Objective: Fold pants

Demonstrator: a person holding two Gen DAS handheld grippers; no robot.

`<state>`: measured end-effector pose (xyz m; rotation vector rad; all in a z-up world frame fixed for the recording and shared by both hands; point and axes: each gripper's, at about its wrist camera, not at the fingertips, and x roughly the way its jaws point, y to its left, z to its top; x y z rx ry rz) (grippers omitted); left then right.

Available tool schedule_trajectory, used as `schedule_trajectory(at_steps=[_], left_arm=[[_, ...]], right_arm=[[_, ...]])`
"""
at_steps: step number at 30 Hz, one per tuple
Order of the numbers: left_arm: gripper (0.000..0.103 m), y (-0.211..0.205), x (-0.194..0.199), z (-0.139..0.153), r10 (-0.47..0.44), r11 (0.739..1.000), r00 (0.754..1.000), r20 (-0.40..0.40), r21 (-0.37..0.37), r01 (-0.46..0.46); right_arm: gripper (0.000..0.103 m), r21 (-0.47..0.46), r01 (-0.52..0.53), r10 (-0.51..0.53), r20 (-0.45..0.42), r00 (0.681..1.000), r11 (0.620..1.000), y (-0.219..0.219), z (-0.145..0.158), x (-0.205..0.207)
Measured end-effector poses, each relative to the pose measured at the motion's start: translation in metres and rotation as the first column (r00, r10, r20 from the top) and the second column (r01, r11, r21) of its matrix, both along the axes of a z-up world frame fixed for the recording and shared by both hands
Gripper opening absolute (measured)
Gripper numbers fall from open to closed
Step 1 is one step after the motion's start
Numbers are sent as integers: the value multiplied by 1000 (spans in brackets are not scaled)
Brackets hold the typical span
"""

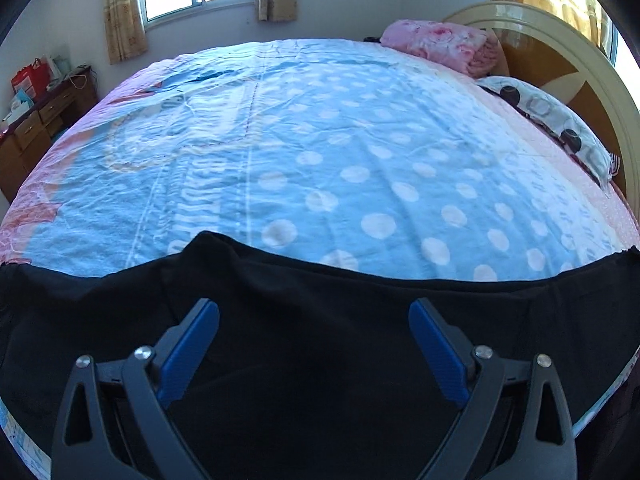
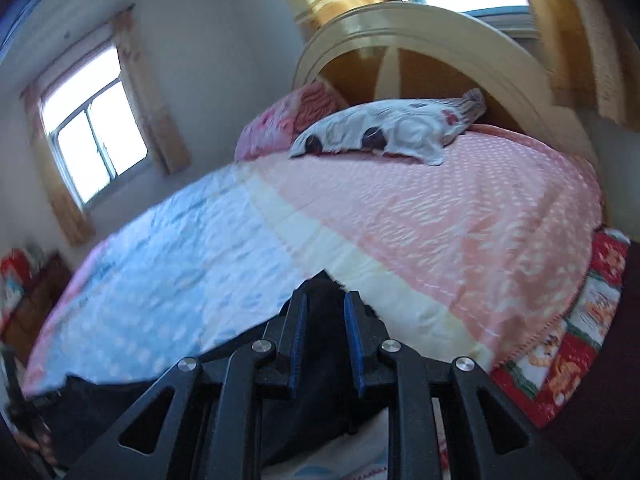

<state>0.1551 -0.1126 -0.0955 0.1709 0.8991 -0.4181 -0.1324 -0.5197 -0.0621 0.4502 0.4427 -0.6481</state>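
The black pants (image 1: 320,320) lie spread across the near edge of the bed, over the blue dotted cover (image 1: 320,152). My left gripper (image 1: 314,308) is open, its blue-padded fingers (image 1: 192,344) wide apart above the black cloth, holding nothing. In the right wrist view my right gripper (image 2: 326,300) has its jaws nearly together with black pants cloth (image 2: 320,344) between them, lifted at the bed's near edge. That view is blurred. More black cloth hangs to the lower left (image 2: 120,396).
A pink folded blanket (image 1: 440,44) and a spotted pillow (image 1: 560,120) lie by the curved headboard (image 1: 580,52). A wooden dresser (image 1: 36,120) stands at the left wall. The pink part of the cover (image 2: 460,220) runs to the bed's right edge.
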Motion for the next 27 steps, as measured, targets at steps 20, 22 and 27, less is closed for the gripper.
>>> schedule_trajectory(at_steps=[20,22,27], left_arm=[[98,-11,4,4,26,999,1000,2,24,-26],[98,-9,4,5,35,999,999,5,29,-35],[98,0,12,4,63,998,998,-2,26,-63]], right_arm=[[21,19,-205,205,1,979,978,-28,9,43],[21,94,-206,211,-49,976,974,-46,-14,66],[21,258,-208,202,52,978,944,-68,-36,51]])
